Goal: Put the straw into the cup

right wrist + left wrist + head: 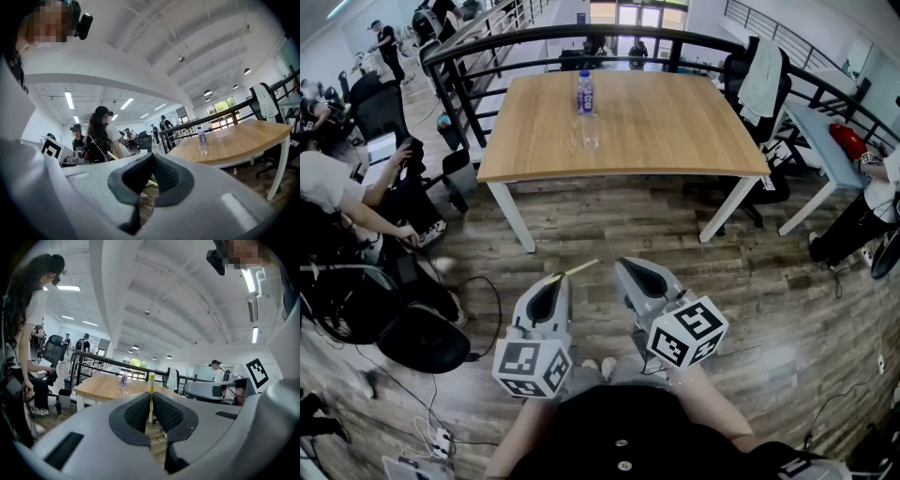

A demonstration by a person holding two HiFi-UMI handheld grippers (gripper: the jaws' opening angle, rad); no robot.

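While person stands on floor short of table (675,141), left gripper (551,279) pinches straw (579,268) between jaws; yellow-green straw points toward table, tip well past pads. Right gripper (628,264) just beside left, jaws pressed together, nothing between. Clear cup (590,131) upright on table, just before bottle (585,92), well apart from straw.

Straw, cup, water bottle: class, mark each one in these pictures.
straw (151,384), left gripper view, on the shaft just below its top end.
cup (590,133), head view, on its clear wall.
water bottle (585,94), head view, on its label.
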